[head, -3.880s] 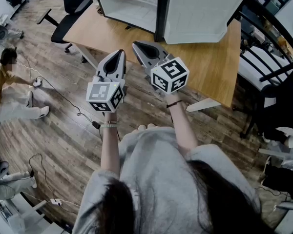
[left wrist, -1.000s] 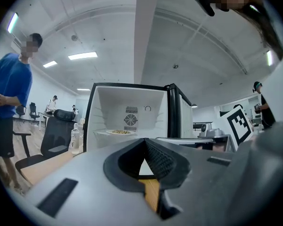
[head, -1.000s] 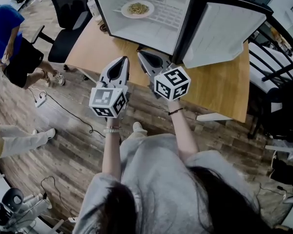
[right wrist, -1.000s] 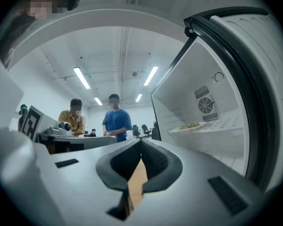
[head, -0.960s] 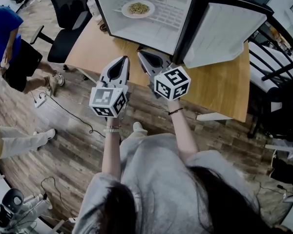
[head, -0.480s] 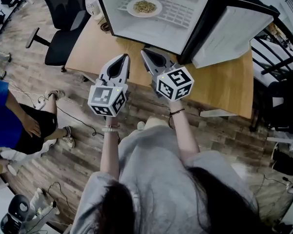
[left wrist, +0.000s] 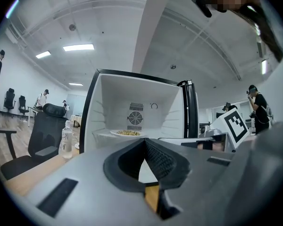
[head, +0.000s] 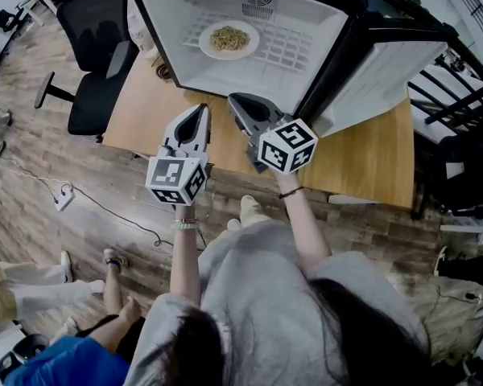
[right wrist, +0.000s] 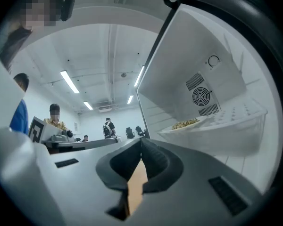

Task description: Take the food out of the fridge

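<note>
A small white fridge [head: 306, 34] stands open on a wooden table [head: 145, 103], its door [head: 378, 75] swung to the right. Inside, a white plate of noodles [head: 229, 39] rests on the wire shelf; it also shows in the left gripper view [left wrist: 127, 133] and the right gripper view [right wrist: 186, 124]. My left gripper [head: 200, 112] and right gripper [head: 237, 100] are side by side, level, pointing at the opening just short of its front edge. Both are shut with nothing in them, as their own views show for the left gripper [left wrist: 144, 140] and the right gripper [right wrist: 141, 141].
A black office chair [head: 92, 47] stands left of the table, and a water bottle [left wrist: 66, 140] sits on the table beside the fridge. Black metal racks [head: 459, 95] stand at the right. People [head: 56, 352] and a cable [head: 105, 211] are on the wooden floor, lower left.
Both grippers have come closer to the fridge opening, and more of its inside shows. The person in blue has moved from the upper left to the bottom left.
</note>
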A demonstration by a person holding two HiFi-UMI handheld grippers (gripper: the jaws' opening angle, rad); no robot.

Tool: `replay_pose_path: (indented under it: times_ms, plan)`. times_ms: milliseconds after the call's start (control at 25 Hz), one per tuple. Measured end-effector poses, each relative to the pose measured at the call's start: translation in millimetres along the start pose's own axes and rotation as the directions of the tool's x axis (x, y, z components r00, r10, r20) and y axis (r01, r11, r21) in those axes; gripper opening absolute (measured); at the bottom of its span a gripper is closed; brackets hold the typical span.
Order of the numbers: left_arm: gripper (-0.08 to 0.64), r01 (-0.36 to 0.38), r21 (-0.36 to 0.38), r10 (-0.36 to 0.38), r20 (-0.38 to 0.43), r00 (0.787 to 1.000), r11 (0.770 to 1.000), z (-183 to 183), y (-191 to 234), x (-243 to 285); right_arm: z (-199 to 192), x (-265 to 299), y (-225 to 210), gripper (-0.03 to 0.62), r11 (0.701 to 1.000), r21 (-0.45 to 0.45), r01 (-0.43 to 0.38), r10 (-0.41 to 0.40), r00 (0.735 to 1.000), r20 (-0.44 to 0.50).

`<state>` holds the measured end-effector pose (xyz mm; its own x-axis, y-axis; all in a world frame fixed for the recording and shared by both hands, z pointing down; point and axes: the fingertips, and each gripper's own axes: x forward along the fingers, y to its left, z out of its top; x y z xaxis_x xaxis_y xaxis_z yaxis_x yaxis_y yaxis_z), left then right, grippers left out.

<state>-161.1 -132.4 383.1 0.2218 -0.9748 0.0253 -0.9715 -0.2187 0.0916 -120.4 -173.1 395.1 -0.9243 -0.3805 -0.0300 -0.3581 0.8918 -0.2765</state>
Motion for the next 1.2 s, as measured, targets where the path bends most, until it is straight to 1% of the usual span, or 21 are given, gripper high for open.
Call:
replay_pose_path:
  times_ms: [160,280,520,680,720,760,800,920,1000,1080,1200]
  plan:
    - [0.008,0.005,0.002,-0.005,0.0,1.0,1.0,2.1,10.3,23.0,6.5,14.9,-15.7,0.009,0.998,0.064,-0.022,0.021,0.999,0.029]
    - [0.008,0.004,-0.001,-0.004,-0.004,1.0,1.0,1.6,15.2,31.9,7.8,22.8,-21.6,0.009,0.991,0.129,-0.038,0.03,0.998,0.059]
    - [0.008,-0.007,-0.013,0.007,-0.018,1.0,1.0,-1.5,31.4,42.1,10.9,34.6,-36.8,0.011,0.966,0.258,0.007,-0.036,0.994,0.107]
    - [0.008,0.011,-0.015,-0.011,-0.029,1.0,1.0,-0.7,37.7,49.2,14.6,38.8,-48.3,0.012,0.938,0.343,0.041,-0.095,0.985,0.141]
    - [0.008,0.02,-0.013,-0.02,-0.034,0.999,1.0,-0.7,39.3,51.4,14.4,40.5,-50.6,0.029,0.929,0.367,0.049,-0.111,0.983,0.148]
    - [0.008,0.028,-0.014,-0.029,-0.039,0.999,1.0,-0.7,40.9,53.5,13.7,42.4,-52.8,0.06,0.917,0.394,0.056,-0.126,0.98,0.153]
    - [0.008,0.036,-0.015,-0.036,-0.043,0.998,0.999,-0.5,42.6,55.4,12.9,44.5,-54.9,0.078,0.904,0.422,0.063,-0.141,0.978,0.156]
    - [0.008,0.059,-0.016,-0.059,-0.053,0.997,0.998,0.7,47.4,61.2,13.4,48.8,-60.8,0.087,0.863,0.499,0.077,-0.185,0.968,0.171]
    - [0.008,0.073,-0.017,-0.073,-0.056,0.996,0.997,1.2,50.7,66.4,14.3,51.3,-66.9,0.102,0.827,0.555,0.086,-0.22,0.959,0.18]
    - [0.008,0.082,-0.021,-0.084,-0.06,0.995,0.996,0.1,53.6,69.3,11.3,53.7,-73.0,0.152,0.776,0.623,0.094,-0.26,0.948,0.181]
    - [0.008,0.097,-0.024,-0.098,-0.065,0.993,0.995,-1.4,57.0,72.4,7.1,55.8,-82.7,0.159,0.685,0.723,0.088,-0.323,0.926,0.193]
